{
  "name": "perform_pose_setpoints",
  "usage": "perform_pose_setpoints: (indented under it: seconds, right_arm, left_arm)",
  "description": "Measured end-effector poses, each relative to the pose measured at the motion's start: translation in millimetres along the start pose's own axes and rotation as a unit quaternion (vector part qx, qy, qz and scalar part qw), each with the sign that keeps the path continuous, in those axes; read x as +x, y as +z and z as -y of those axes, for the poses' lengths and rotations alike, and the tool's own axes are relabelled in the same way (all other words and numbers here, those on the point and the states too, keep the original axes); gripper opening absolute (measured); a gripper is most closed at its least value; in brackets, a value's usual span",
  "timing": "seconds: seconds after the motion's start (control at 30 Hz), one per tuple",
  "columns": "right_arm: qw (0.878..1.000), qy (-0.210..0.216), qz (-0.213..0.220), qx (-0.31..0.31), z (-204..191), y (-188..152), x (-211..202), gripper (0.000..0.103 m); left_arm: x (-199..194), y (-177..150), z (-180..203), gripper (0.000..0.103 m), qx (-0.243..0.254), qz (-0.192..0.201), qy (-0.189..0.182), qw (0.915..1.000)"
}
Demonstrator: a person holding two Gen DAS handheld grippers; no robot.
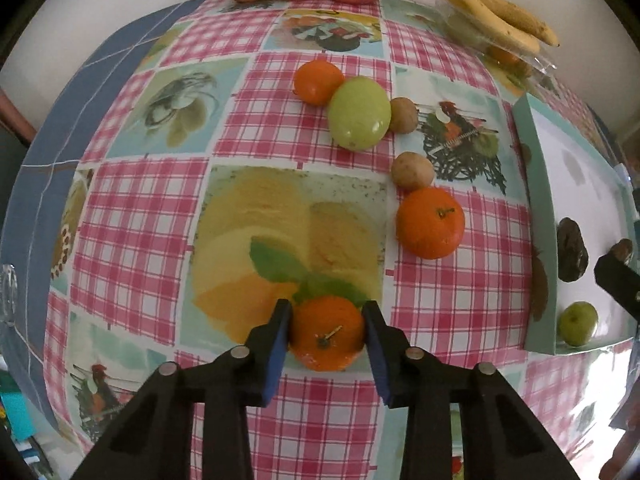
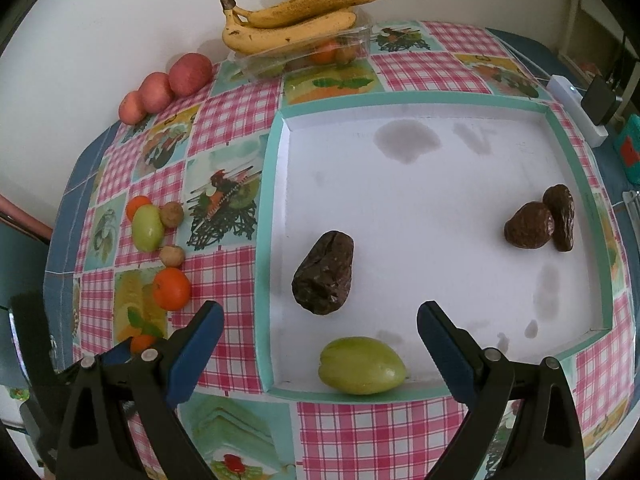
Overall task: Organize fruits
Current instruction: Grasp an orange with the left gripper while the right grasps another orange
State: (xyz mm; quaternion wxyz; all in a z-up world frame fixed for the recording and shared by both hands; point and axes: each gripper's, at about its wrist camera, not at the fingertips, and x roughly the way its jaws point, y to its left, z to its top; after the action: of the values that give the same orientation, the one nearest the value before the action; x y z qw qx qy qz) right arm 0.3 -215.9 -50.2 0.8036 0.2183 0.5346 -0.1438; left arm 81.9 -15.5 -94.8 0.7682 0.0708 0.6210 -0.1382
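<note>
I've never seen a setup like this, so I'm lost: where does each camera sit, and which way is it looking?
Left wrist: sits on the left hand-held gripper, looking steeply down along its fingers, shut on an orange on the checked tablecloth.
Right wrist: sits on the right hand-held gripper, looking down at the white tray; its fingers stand open above a green fruit.
Shared: bananas, red apples, the tray and the loose fruit beside it.

A glossy checked tablecloth [image 1: 132,216] carries a dimpled orange [image 1: 430,224] and a clear plastic punnet [image 2: 304,50].
</note>
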Motion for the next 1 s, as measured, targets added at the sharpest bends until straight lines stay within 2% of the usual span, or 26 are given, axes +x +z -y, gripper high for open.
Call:
perform_pose_setpoints:
  seconds: [0.13, 0.23, 0.3, 0.47, 0.8, 1.0]
  right_arm:
    - [1.0, -0.004, -0.004, -0.002, 1.1, -0.5, 2.2, 0.097]
    - [1.0, -0.008, -0.006, -0.001, 1.2, -1.2, 3.6, 0.097]
    - [1.0, -0.012, -0.006, -0.003, 1.1, -1.7, 4.0, 0.097]
    - [1.0, -0.016, -0.002, -0.014, -4.2, -1.4, 5.0, 0.097]
    - [0.996, 0.023, 0.029, -0.08, -55.6, -3.4, 5.3, 0.097]
    - [0.989, 0.029, 0.026, -0.146, -101.0, -11.5, 20.4, 0.097]
  left_arm:
    - [1.7, 3.8, -10.0, 0.038, -0.021, 0.003, -0.012, 0.9997]
    - [0.7, 9.3, -35.5, 0.038, -0.057, 0.014, 0.005, 0.9983]
    - [0.3, 12.2, -52.9, 0.038, -0.083, 0.022, 0.015, 0.9962]
    - [-5.4, 14.8, -96.2, 0.037, -0.161, 0.041, -0.006, 0.9861]
    - [-14.3, 10.1, -114.5, 0.037, -0.201, 0.056, -0.021, 0.9777]
    - [-11.0, 3.6, -122.5, 0.037, -0.209, 0.045, -0.02, 0.9767]
